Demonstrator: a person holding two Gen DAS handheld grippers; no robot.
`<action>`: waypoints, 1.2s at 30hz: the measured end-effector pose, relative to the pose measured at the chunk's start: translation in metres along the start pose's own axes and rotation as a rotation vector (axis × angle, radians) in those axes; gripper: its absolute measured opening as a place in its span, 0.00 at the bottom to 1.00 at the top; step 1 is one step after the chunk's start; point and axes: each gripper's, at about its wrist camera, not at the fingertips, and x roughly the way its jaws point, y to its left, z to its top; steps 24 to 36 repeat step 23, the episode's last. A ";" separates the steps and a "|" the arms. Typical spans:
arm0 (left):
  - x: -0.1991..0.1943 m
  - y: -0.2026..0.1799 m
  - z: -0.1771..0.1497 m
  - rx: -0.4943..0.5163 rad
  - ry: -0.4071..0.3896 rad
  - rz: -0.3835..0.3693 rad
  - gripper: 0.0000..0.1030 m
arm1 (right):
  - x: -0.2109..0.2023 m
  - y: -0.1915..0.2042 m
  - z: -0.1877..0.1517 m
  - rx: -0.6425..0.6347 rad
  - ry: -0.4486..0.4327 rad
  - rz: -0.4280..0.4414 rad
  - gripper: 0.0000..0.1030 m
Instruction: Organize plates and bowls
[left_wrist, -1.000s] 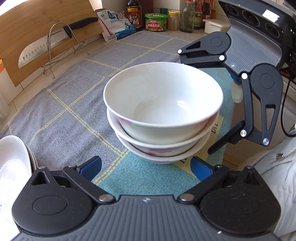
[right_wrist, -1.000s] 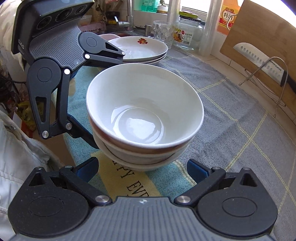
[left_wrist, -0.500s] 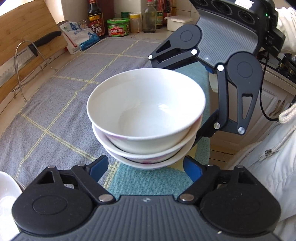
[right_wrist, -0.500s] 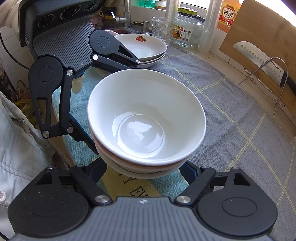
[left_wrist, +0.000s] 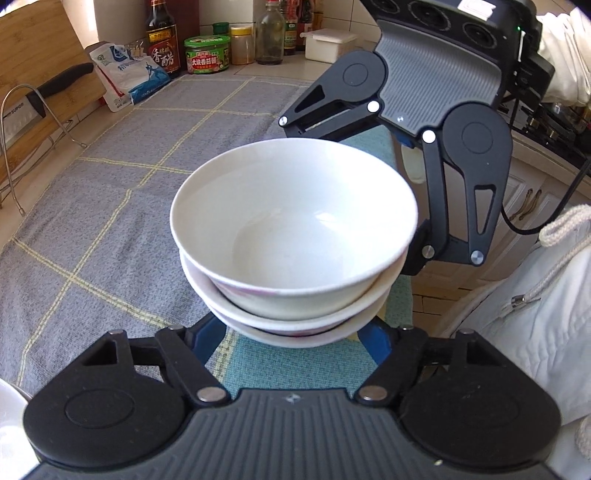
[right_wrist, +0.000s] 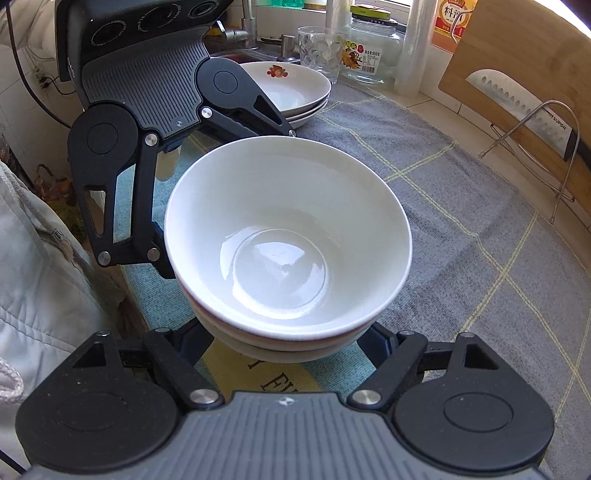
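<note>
A stack of three white bowls (left_wrist: 295, 236) fills the middle of both views; it also shows in the right wrist view (right_wrist: 288, 251). My left gripper (left_wrist: 291, 339) has its blue fingers pressed against the bottom bowl from one side. My right gripper (right_wrist: 288, 343) holds the same stack from the opposite side, its fingers mostly hidden under the bowls. Each gripper shows in the other's view, behind the stack. The stack seems lifted a little above the cloth. A stack of white plates (right_wrist: 295, 92) with a fruit print stands at the far end.
A grey checked cloth (left_wrist: 110, 206) covers the counter, with a teal mat (left_wrist: 295, 365) at the front edge. A knife on a wire rack leans on a wooden board (right_wrist: 517, 99). Bottles and jars (left_wrist: 207, 55) line the back. A glass (right_wrist: 321, 51) stands by the sink.
Both grippers have closed in from open onto the bottom bowl. The stack has shifted slightly relative to the cloth and seems raised.
</note>
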 end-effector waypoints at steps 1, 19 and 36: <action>0.000 0.000 0.000 0.001 0.001 -0.002 0.75 | 0.000 0.000 0.001 -0.002 0.003 0.001 0.84; -0.001 0.007 0.005 0.012 0.012 -0.034 0.77 | 0.001 -0.006 0.004 0.009 0.015 0.044 0.86; -0.002 0.005 0.006 0.012 0.001 -0.036 0.83 | 0.000 -0.009 0.003 0.037 -0.001 0.070 0.92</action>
